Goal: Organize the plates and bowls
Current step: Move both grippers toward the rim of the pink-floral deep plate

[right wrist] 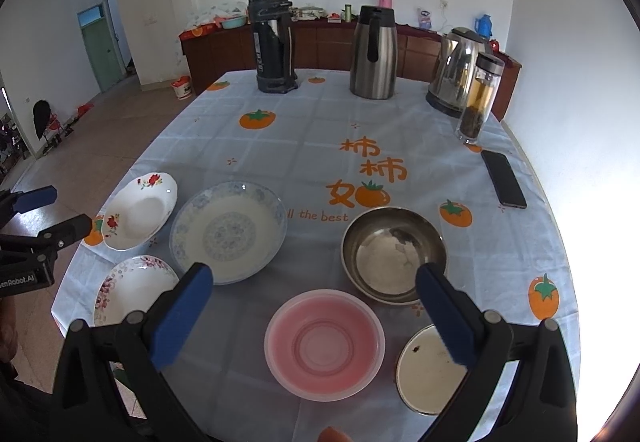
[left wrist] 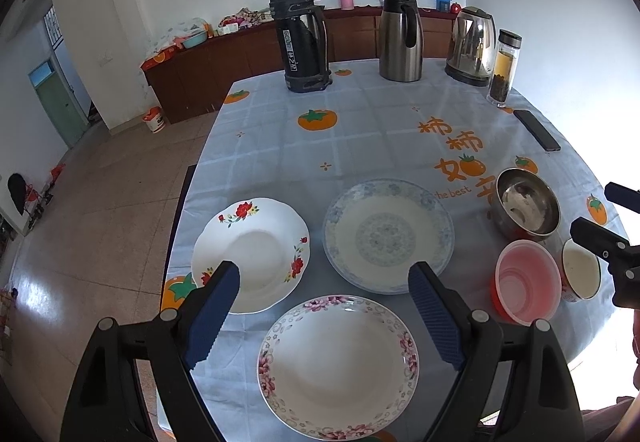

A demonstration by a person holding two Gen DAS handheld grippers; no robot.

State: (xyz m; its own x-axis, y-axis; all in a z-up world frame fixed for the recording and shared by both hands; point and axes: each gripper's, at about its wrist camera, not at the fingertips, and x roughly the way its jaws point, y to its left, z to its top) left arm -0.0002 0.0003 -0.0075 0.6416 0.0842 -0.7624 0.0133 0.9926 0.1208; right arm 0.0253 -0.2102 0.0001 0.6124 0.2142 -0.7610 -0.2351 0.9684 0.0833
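1. left gripper (left wrist: pixel 324 310) hovers over the near left of the table (right wrist: pixel 304 145), its jaws spread wide and holding nothing; its far finger is cut off at the left edge of the right wrist view
2. three plates sit apart on the left half: a red-flowered plate (left wrist: pixel 250 254) at the table's left edge, a blue-patterned plate (left wrist: pixel 388 236) toward the middle, a pink-flowered plate (left wrist: pixel 338 364) nearest; in the right wrist view the pink-flowered one is half hidden behind a blue finger
3. three bowls sit on the right half: a pink plastic bowl (right wrist: pixel 324 344) nearest, a steel bowl (right wrist: pixel 394 254) behind it, a white enamel bowl (right wrist: pixel 430 370) at the right, partly covered by a finger; a small dark speck inside it is too small to identify
4. right gripper (right wrist: pixel 314 316) hovers above the pink plastic bowl, jaws spread wide, holding nothing
5. at the far end: two flasks, one kettle, one tea bottle (right wrist: pixel 480 97); one phone (right wrist: pixel 503 179) lies near the right edge
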